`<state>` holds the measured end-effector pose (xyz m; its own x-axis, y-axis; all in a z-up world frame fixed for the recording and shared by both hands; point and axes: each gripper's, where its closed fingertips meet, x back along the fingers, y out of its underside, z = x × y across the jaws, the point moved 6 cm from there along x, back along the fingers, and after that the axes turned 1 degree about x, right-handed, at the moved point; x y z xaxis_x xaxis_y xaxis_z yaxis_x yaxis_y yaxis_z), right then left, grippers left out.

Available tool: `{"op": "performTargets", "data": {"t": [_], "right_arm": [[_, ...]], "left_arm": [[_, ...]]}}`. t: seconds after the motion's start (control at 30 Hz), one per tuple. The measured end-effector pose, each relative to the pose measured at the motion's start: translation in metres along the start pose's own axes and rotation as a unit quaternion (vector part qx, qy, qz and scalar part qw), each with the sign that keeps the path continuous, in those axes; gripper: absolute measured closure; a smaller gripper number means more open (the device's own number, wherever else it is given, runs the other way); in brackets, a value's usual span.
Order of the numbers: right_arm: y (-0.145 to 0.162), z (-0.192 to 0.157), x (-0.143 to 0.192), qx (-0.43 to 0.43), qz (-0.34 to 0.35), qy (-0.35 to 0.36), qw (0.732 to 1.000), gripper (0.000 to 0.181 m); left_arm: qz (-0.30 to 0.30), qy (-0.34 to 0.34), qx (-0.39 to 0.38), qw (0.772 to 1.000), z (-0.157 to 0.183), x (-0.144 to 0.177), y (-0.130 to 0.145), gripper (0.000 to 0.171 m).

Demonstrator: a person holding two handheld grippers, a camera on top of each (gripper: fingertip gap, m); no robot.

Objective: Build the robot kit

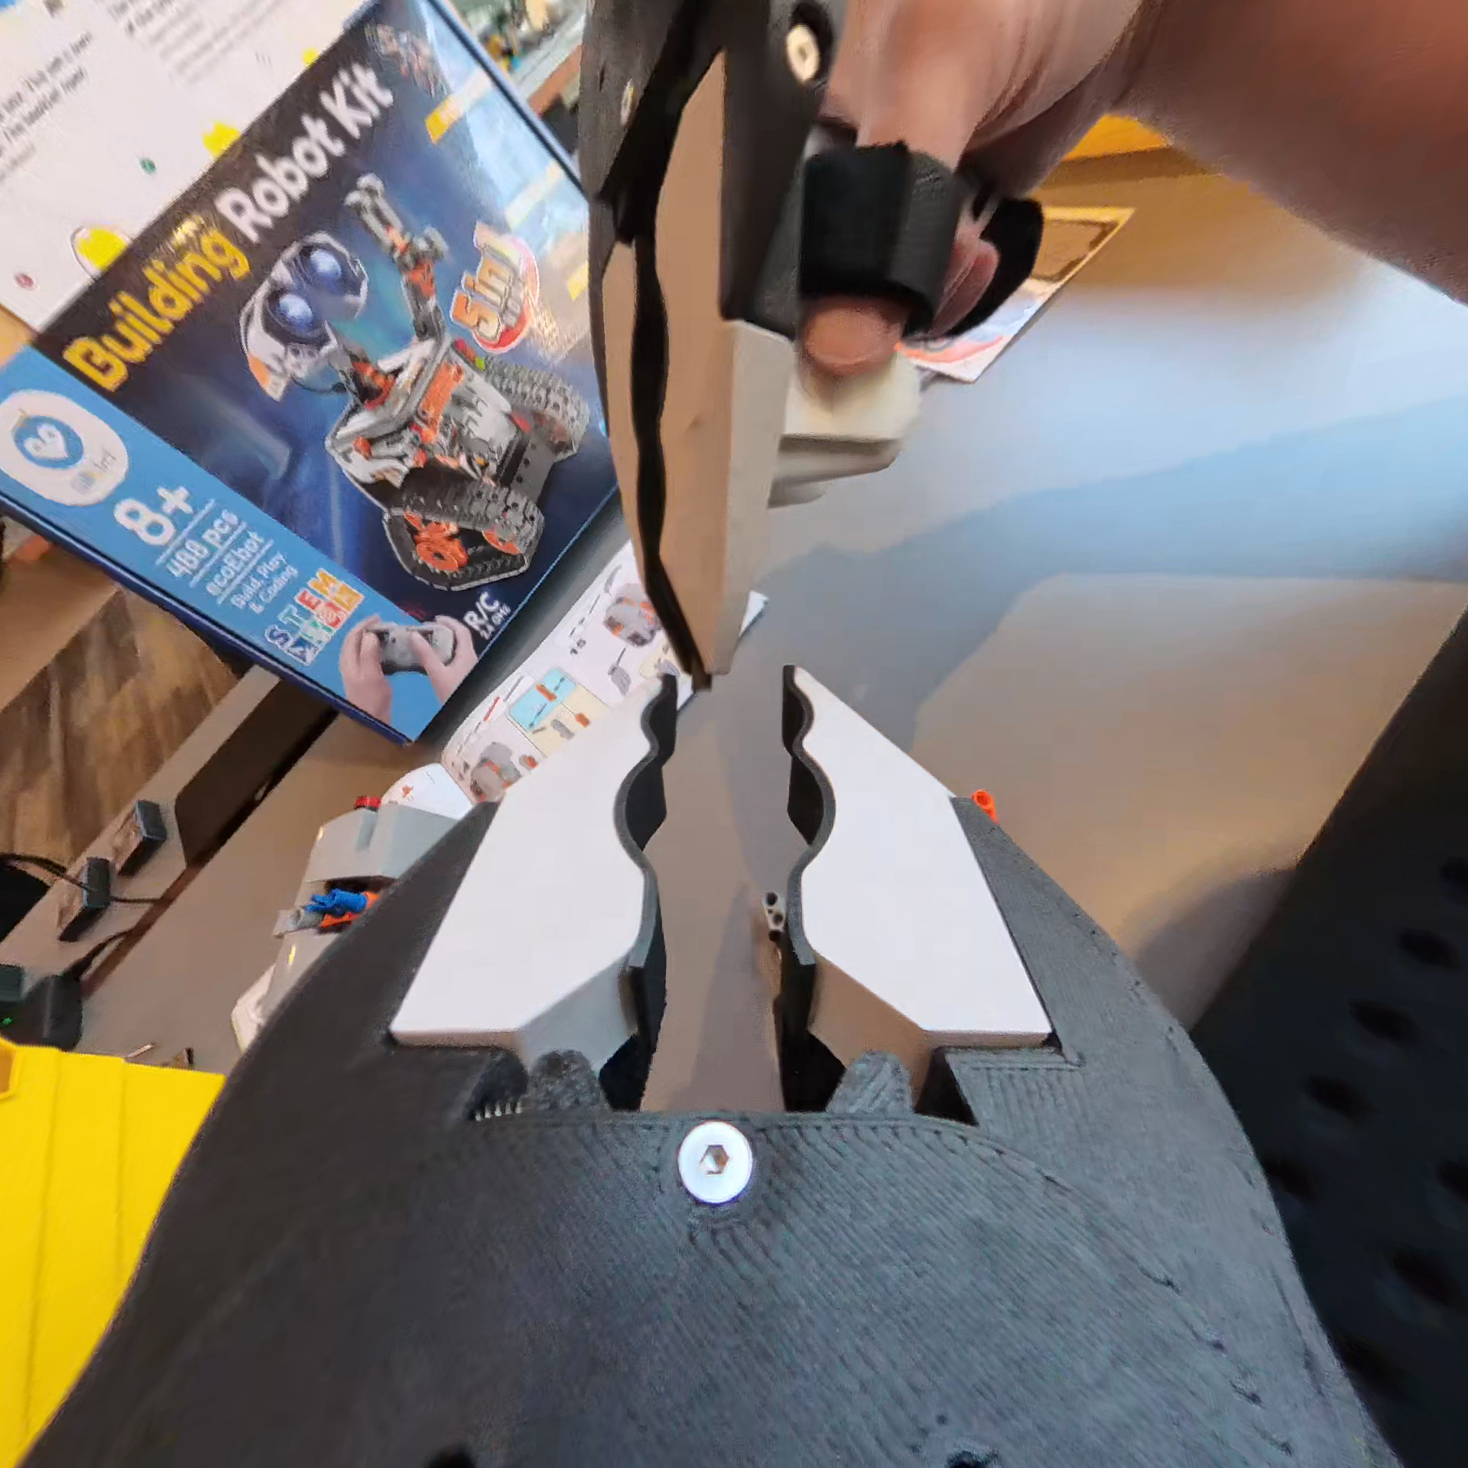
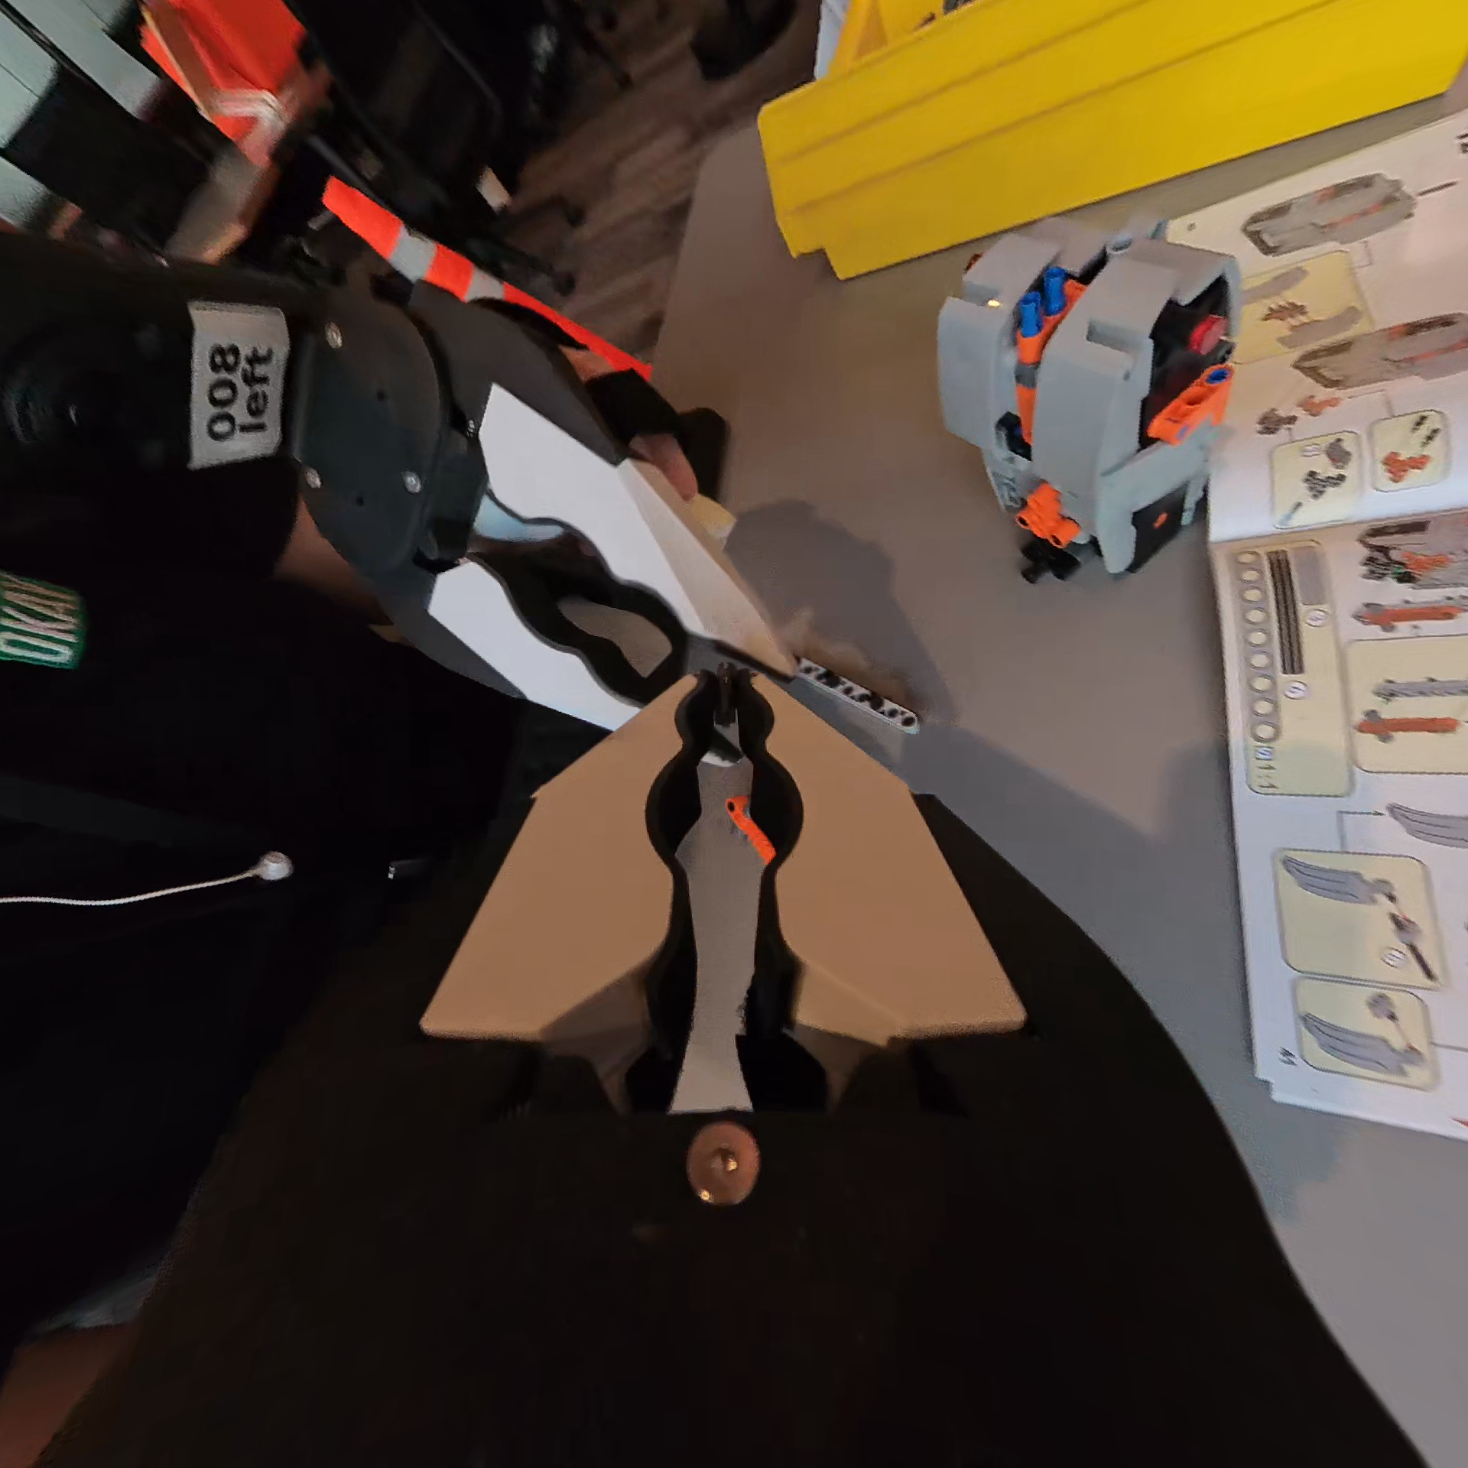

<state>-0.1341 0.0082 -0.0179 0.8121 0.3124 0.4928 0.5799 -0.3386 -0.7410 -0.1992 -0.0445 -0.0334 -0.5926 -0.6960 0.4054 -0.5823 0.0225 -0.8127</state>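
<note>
The tabletop (image 2: 1033, 794) is plain grey. On it the half-built model (image 2: 1088, 413) is light grey with orange and blue pegs and one red knob. Beyond the model, the bin (image 2: 1033, 135) is solid yellow. Beside the model, the instruction booklet (image 2: 1350, 715) is white with pale cream panels and grey-and-orange drawings. The kit box (image 1: 302, 381) is deep blue with a lighter blue band, yellow and white lettering and a grey-and-orange robot picture. Both grippers, left (image 1: 729, 691) and right (image 2: 724, 691), have black bodies, white finger faces and black wavy pads. A small orange piece (image 2: 751, 830) and a grey holed beam (image 2: 862, 703) lie near the model.
</note>
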Motion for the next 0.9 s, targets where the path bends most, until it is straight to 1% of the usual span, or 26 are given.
{"op": "performTargets", "data": {"t": [0.1,0.27,0.37,0.47,0.6,0.77,0.9], "right_arm": [[-0.001,-0.002,-0.001,-0.025,0.010,-0.029,0.999,0.177],[-0.003,0.000,-0.004,-0.067,0.019,-0.051,0.996,0.176],[-0.002,0.004,-0.006,-0.082,0.015,-0.046,0.995,0.176],[0.001,0.006,-0.008,-0.084,0.006,-0.035,0.996,0.176],[-0.001,0.005,-0.006,-0.078,0.008,-0.031,0.996,0.176],[0.000,0.008,-0.008,-0.073,0.000,-0.012,0.997,0.177],[0.001,0.008,-0.007,-0.055,-0.002,-0.001,0.998,0.176]], "left_arm": [[0.013,-0.028,-0.019,0.999,-0.003,0.005,-0.001,0.164],[0.005,-0.054,-0.041,0.998,-0.003,0.008,0.001,0.167],[-0.007,-0.073,-0.060,0.995,-0.002,0.006,0.004,0.168],[-0.021,-0.074,-0.065,0.995,-0.001,0.003,0.006,0.168],[-0.021,-0.068,-0.051,0.996,-0.001,0.004,0.005,0.169],[-0.039,-0.053,-0.021,0.998,-0.002,0.002,0.008,0.169],[-0.044,-0.058,-0.012,0.997,-0.004,0.003,0.010,0.170]]}}
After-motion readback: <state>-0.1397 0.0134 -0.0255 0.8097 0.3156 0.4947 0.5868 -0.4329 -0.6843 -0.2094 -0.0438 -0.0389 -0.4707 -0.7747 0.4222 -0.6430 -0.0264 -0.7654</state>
